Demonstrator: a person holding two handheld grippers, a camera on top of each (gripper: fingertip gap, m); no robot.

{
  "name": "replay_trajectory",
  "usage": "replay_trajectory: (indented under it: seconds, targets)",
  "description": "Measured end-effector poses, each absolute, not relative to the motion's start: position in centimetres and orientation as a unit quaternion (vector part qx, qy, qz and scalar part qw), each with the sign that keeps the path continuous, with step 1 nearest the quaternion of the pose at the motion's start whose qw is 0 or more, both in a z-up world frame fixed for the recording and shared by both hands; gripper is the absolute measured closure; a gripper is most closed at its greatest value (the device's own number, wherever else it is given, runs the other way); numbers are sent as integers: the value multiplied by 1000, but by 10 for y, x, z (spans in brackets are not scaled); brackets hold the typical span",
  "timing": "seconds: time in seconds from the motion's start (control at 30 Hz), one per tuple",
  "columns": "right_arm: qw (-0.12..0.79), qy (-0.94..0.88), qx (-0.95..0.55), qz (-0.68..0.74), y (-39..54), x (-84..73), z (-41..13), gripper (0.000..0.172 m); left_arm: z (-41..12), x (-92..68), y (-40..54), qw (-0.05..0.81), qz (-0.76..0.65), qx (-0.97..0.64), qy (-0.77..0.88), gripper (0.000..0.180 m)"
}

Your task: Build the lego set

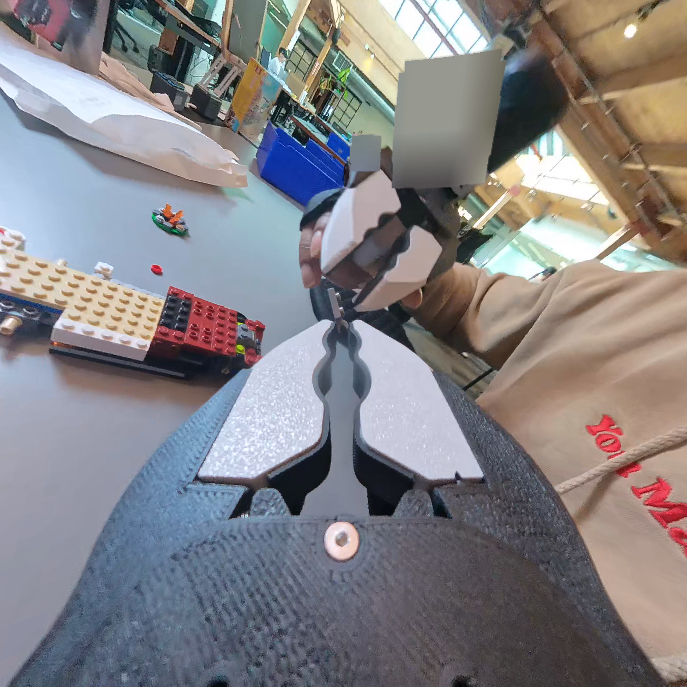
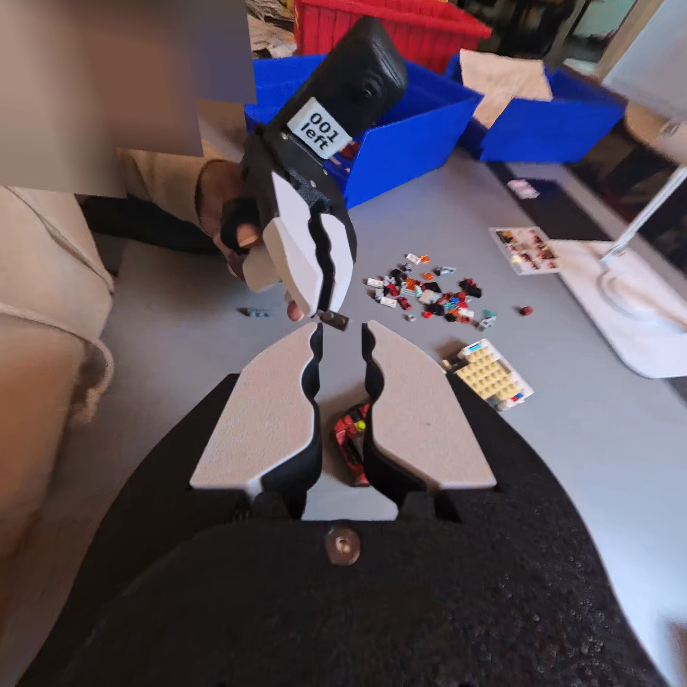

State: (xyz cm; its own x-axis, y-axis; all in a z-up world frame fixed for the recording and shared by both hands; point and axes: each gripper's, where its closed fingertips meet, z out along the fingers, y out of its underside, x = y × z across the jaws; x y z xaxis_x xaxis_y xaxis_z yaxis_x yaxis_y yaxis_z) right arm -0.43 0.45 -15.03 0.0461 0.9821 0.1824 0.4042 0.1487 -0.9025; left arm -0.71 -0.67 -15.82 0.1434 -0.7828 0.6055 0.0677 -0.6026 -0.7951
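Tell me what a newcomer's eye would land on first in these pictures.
First, the two hand-held grippers meeting tip to tip in mid-air: the left gripper pinches a small grey studded plate, while the right gripper stands open just beside it. Next, the tan, white and dark red brick model lying on the grey table, and the scatter of small loose bricks farther along.

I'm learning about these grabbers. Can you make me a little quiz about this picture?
1. True or false: the right gripper is clamped on the grey plate.
2. Which gripper holds the grey plate? A) left B) right C) neither
3. Fill in: behind the brick pile stand bins coloured ____.

Key: 1. False, its jaws stand apart, pads not pressing the plate. 2. A. 3. Blue.
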Motion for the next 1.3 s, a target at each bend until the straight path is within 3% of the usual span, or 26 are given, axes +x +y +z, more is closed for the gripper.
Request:
replay_trajectory:
  seconds: [0.1,0.5,1.3]
  targets:
    - [483,-627,-561,242,6,-3,-154,152,-158,-8,-4,343,-618,-666,239,175]
    - [518,-577,-595,212,5,-16,-160,144,-155,-6,-4,319,-657,-656,190,175]
    - [497,-650,-467,336,-33,-12,-153,146,-150,7,-43,150,-772,-585,196,174]
